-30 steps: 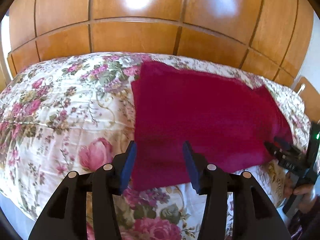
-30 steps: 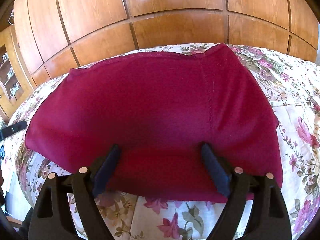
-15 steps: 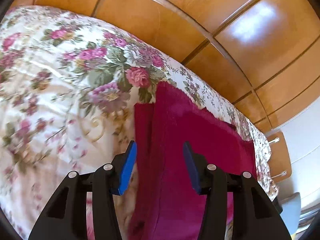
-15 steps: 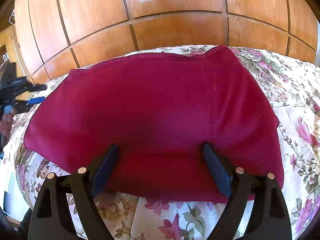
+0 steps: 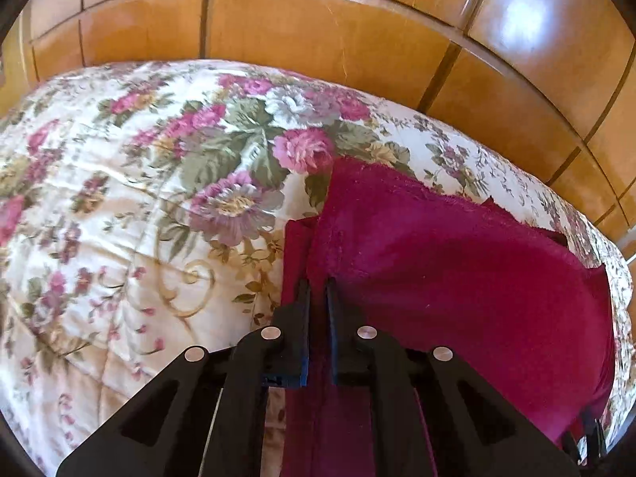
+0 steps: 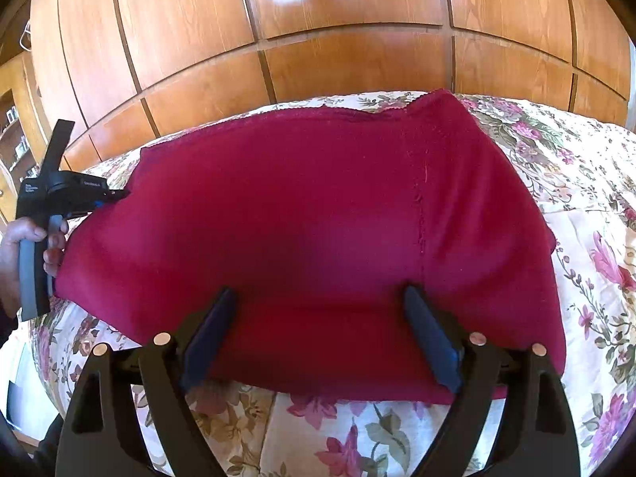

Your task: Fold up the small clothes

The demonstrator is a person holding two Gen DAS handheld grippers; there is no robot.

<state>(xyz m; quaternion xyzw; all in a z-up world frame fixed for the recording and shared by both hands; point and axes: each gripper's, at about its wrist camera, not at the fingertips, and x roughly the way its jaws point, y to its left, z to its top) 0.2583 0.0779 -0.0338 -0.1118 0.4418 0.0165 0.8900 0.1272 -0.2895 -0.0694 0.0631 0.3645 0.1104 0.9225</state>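
Observation:
A dark red garment [image 6: 318,218] lies spread on the floral bedspread [image 6: 588,206]. In the left wrist view my left gripper [image 5: 317,284] is shut on the garment's [image 5: 457,270] left edge, with cloth pinched between the blue pads. That gripper also shows at the far left of the right wrist view [image 6: 115,194], held in a hand at the garment's left corner. My right gripper [image 6: 318,298] is open, its jaws wide apart over the garment's near edge, holding nothing.
A wooden panelled wardrobe [image 6: 338,39] stands right behind the bed. The bedspread [image 5: 119,218] spreads wide to the left of the garment. A wooden shelf unit [image 6: 12,139] is at the far left.
My left gripper has moved onto the garment's left edge and shut on it. My right gripper has stayed open over the near edge.

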